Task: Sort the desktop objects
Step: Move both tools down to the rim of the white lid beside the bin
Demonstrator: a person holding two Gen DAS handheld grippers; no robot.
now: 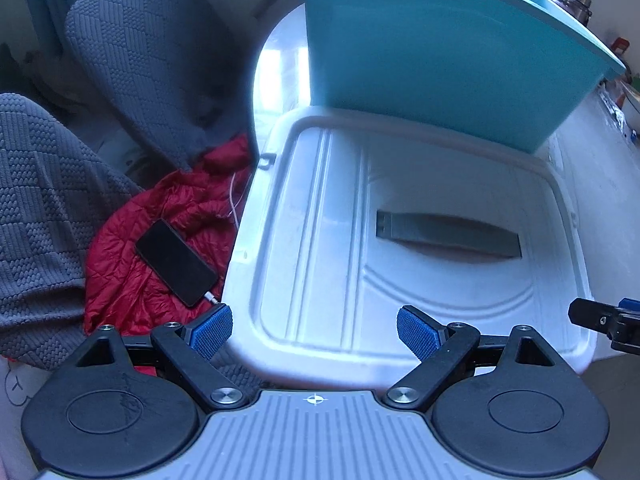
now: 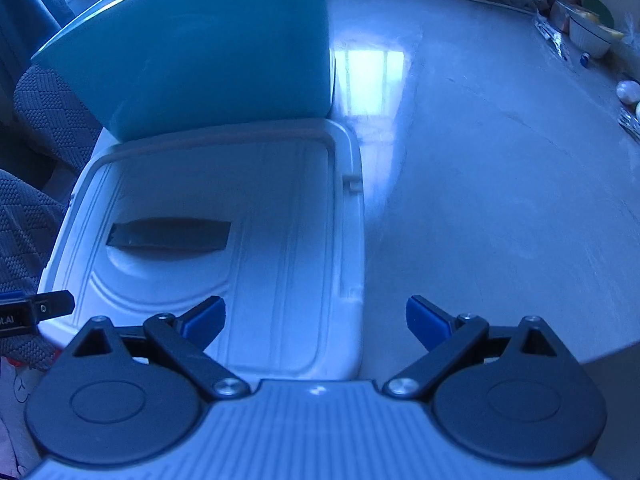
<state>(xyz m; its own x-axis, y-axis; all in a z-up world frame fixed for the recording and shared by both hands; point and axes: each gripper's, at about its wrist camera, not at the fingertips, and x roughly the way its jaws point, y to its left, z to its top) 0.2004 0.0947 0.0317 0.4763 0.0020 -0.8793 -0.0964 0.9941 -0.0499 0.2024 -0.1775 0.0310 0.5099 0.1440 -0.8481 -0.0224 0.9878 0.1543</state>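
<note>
- Off the table's left edge: one black phone (image 1: pixel 176 262) with a white cable plugged in, lying on a red quilted jacket (image 1: pixel 160 240); two grey knitted chair covers (image 1: pixel 136 52) beside it
- On the table (image 2: pixel 500 168), at its left edge: one white lid (image 1: pixel 400 248), ribbed, with one dark grey handle (image 1: pixel 448 234); one teal bin (image 1: pixel 432 48) behind it, touching
- Left gripper (image 1: pixel 315 332): jaws wide, empty, over the lid's near left corner
- Right gripper (image 2: pixel 316 322): jaws wide, empty, over the lid's near right corner
</note>
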